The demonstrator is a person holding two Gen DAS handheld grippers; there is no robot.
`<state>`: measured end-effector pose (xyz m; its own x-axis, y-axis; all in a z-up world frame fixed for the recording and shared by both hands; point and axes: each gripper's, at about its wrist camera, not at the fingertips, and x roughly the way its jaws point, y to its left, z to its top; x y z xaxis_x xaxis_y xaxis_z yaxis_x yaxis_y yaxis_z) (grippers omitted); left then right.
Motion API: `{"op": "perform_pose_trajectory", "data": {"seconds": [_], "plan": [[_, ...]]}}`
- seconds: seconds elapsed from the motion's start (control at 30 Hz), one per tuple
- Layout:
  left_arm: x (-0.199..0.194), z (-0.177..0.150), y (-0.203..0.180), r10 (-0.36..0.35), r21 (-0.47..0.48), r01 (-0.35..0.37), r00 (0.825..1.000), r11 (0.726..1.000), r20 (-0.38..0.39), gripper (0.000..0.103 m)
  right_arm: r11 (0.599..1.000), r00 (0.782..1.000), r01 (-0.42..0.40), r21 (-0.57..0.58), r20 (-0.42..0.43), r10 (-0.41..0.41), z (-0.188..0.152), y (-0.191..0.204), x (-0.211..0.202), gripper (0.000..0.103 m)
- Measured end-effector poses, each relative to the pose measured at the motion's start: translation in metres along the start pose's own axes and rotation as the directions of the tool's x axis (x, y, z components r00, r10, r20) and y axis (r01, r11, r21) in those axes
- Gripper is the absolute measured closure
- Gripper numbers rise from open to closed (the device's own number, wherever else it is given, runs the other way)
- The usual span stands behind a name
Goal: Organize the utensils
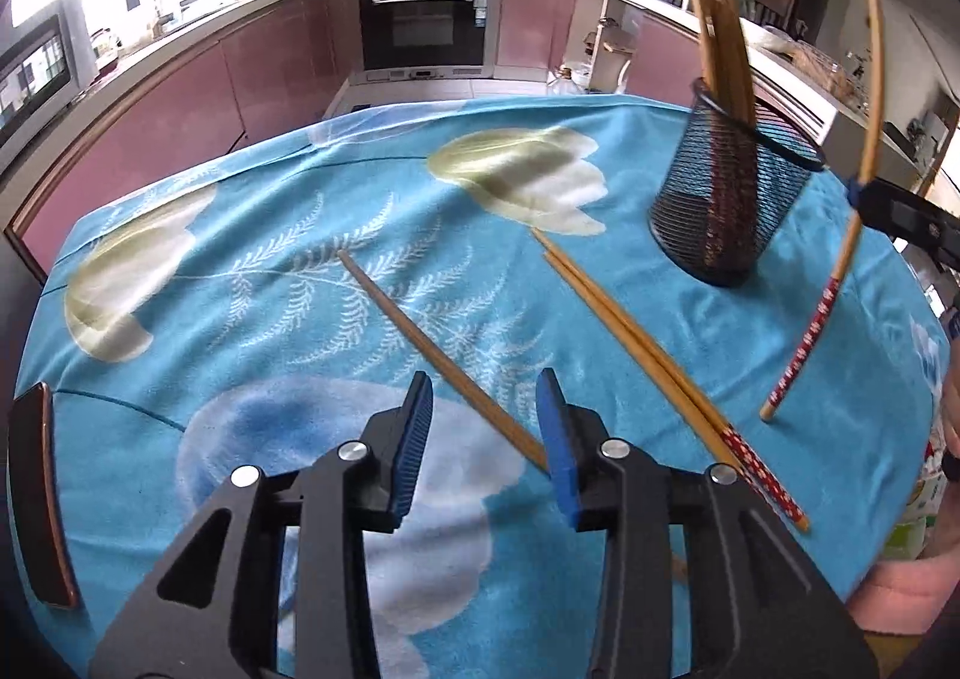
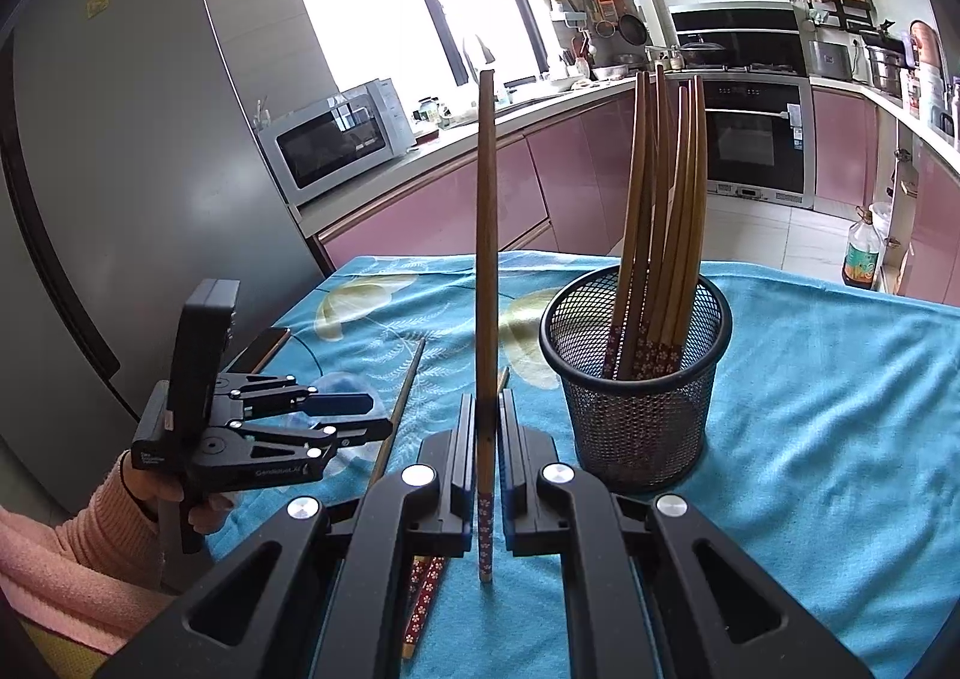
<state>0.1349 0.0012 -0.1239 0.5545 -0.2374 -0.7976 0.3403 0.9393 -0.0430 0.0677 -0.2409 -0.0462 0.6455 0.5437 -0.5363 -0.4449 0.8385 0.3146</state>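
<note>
A black mesh cup (image 1: pixel 729 187) (image 2: pixel 636 373) stands on the blue cloth with several wooden chopsticks (image 2: pixel 663 223) upright in it. My right gripper (image 2: pixel 487 409) is shut on one chopstick (image 2: pixel 486 271) and holds it upright just left of the cup; it also shows in the left wrist view (image 1: pixel 852 181). My left gripper (image 1: pixel 486 397) is open, low over the cloth, its jaws either side of a single loose chopstick (image 1: pixel 432 355). A pair of chopsticks (image 1: pixel 636 343) with red patterned ends lies just to its right.
A dark phone (image 1: pixel 39 493) lies at the table's left edge. The blue flowered cloth (image 1: pixel 300 235) covers the table. Kitchen cabinets, an oven (image 1: pixel 429 18) and a microwave (image 2: pixel 336 135) stand beyond. A person's pink sleeve (image 2: pixel 66 559) is at the near side.
</note>
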Motion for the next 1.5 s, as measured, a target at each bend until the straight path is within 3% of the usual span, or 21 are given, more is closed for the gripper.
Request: {"op": "perform_pose_trajectory", "data": {"seconds": [0.17,0.23,0.43,0.57,0.67,0.8,0.97,1.2,1.23,1.5], "plan": [[0.025,0.013,0.015,0.022,-0.052,-0.024,0.999,0.998,-0.038,0.071,1.0,1.0,-0.004,-0.003,-0.002,0.004,-0.001,0.0,-0.002,0.096],[0.028,0.016,0.013,0.034,-0.036,-0.035,0.999,0.999,-0.033,0.071,1.0,1.0,-0.003,-0.001,-0.001,0.003,-0.001,-0.001,-0.002,0.096],[0.031,0.018,-0.008,0.003,0.049,-0.002,0.999,0.999,-0.032,0.085,1.0,1.0,0.001,0.009,-0.022,-0.001,-0.002,-0.004,0.006,0.096],[0.026,0.01,-0.024,-0.009,0.099,0.012,1.0,0.995,-0.03,0.086,1.0,0.997,0.009,-0.003,-0.073,-0.009,-0.006,-0.001,0.022,0.095],[0.023,0.006,-0.024,-0.028,0.081,0.031,0.999,0.996,-0.035,0.086,1.0,0.991,0.019,-0.009,-0.133,-0.02,-0.012,0.002,0.042,0.094],[0.021,0.004,-0.025,-0.013,0.081,0.016,0.999,0.997,-0.035,0.084,0.998,0.979,0.052,-0.033,-0.197,-0.057,-0.02,0.007,0.073,0.079],[0.021,0.006,-0.024,0.001,0.066,0.001,0.999,0.998,-0.036,0.083,0.993,0.962,0.098,-0.059,-0.251,-0.11,-0.021,0.013,0.107,0.077],[0.021,0.005,-0.025,0.003,0.063,-0.001,0.999,0.998,-0.037,0.083,0.985,0.947,0.142,-0.1,-0.275,-0.165,-0.022,0.017,0.122,0.088],[0.021,0.005,-0.024,-0.001,0.057,0.003,0.999,0.998,-0.037,0.083,0.985,0.947,0.142,-0.096,-0.277,-0.164,-0.022,0.017,0.121,0.095],[0.014,-0.003,-0.024,-0.04,0.024,0.041,0.998,0.999,-0.038,0.087,0.988,0.943,0.143,-0.056,-0.294,-0.153,-0.032,0.008,0.098,0.097]]}}
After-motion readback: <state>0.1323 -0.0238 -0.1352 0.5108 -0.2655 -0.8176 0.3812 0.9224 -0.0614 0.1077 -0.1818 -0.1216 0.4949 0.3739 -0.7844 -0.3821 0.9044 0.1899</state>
